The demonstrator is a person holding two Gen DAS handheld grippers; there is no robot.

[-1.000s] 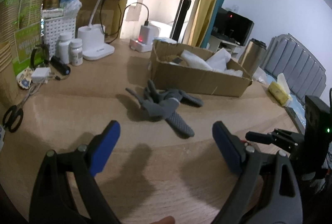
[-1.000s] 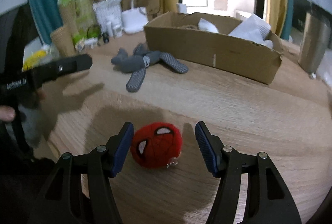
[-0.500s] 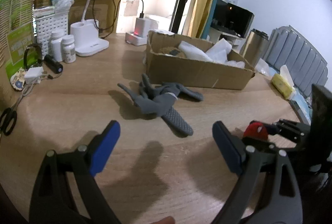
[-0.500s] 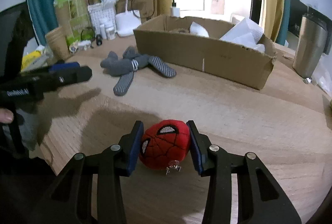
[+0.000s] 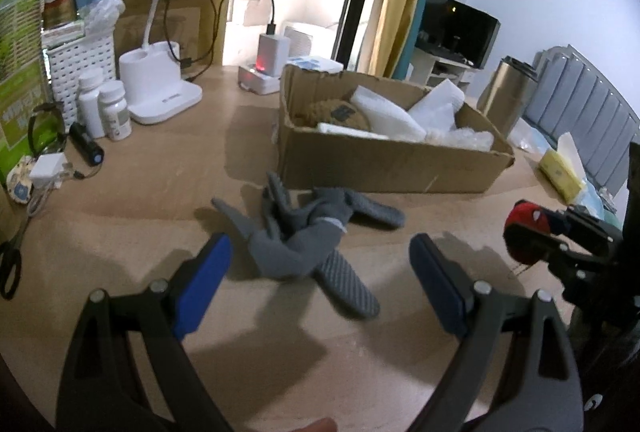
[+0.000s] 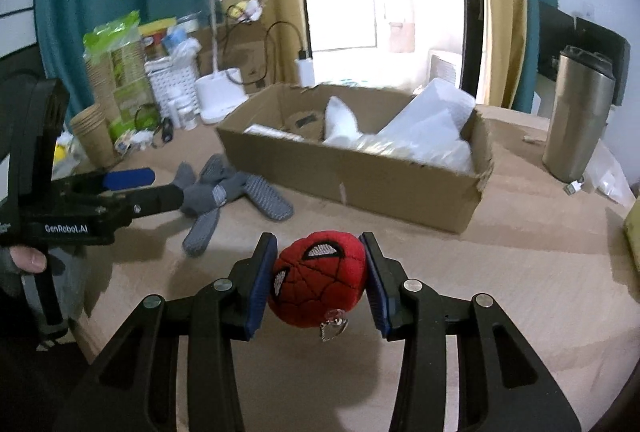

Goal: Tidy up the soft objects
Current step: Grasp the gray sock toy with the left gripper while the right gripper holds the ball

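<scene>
Left wrist view is showing the wooden table (image 5: pixel 120 224) from its cluttered left end: white bottles (image 5: pixel 105 103) and a lamp base (image 5: pixel 160 92) are standing there, well apart from the work, so they are not getting in the way. Moving to the middle, the left gripper (image 5: pixel 320 272) is hovering with its blue fingers (image 5: pixel 202 282) spread wide and nothing between them. It is pointing down at the grey socks (image 5: pixel 304 232), which are lying in a loose tangle on the table just in front of the cardboard box (image 5: pixel 384 168). I think the wide opening is prepared for that bulky bundle, because one narrow pinch could catch only one sock.

The box is already holding white soft pieces and one brown fuzzy thing, so it is probably serving as the place where soft objects are being collected.

Further to the right, the right gripper (image 6: pixel 318 282) is gripping the red plush ball (image 6: pixel 318 280): both pads are pressing on its sides and the ball is hanging clear above the table, with a small metal clip dangling under it. The grip is taken across the widest part, which is keeping the round toy from slipping out. The box is standing near, ahead of it. At the far right, a steel tumbler (image 6: pixel 580 116) is standing upright beside the box.
</scene>
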